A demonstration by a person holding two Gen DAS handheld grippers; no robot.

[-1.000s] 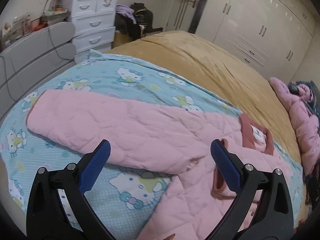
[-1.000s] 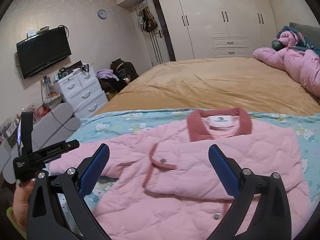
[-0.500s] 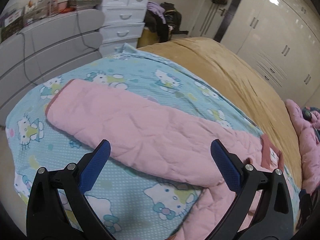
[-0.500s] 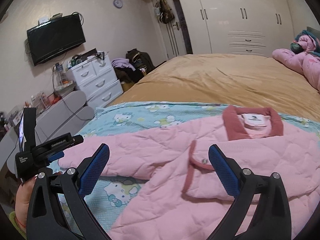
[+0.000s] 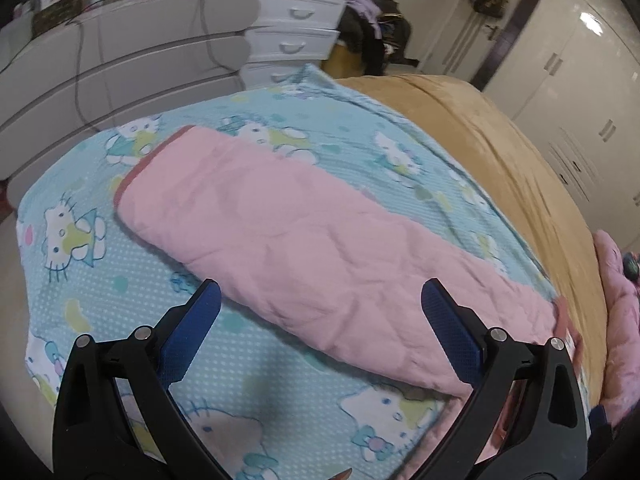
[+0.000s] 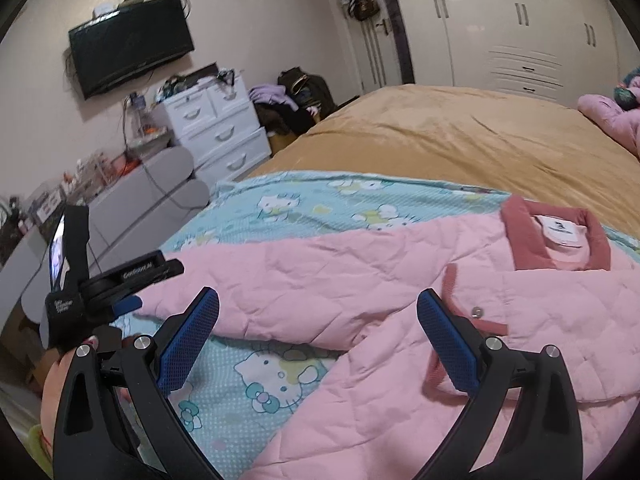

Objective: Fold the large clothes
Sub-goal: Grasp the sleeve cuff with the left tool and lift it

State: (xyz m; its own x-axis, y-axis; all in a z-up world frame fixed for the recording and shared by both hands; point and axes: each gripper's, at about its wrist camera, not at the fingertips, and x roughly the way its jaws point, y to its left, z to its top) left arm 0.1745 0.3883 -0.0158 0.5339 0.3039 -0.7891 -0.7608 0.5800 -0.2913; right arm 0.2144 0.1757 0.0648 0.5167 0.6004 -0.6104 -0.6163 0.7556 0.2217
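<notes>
A pink quilted jacket (image 6: 420, 280) lies spread flat on a blue cartoon-print sheet (image 6: 304, 200), its dark-pink collar (image 6: 556, 240) at the right. Its long sleeve (image 5: 304, 240) stretches out to the left, the cuff (image 5: 148, 164) near the sheet's corner. My left gripper (image 5: 320, 316) hovers open just above the middle of the sleeve, nothing between its blue pads. In the right wrist view my right gripper (image 6: 318, 332) is open over the armpit area. The left gripper (image 6: 120, 292) also shows there, held by a hand beside the sleeve's end.
The sheet lies on a tan bed cover (image 6: 460, 140). A grey bench (image 5: 120, 60) and white drawers (image 6: 216, 132) stand past the bed's foot. A TV (image 6: 128, 52) hangs on the wall. Another pink garment (image 6: 612, 116) is heaped far right, with white wardrobes (image 6: 520, 24) behind.
Both grippers have swung left along the sleeve. The sleeve cuff has come toward the centre of the left wrist view, and the collar has slid to the right. Both stay open.
</notes>
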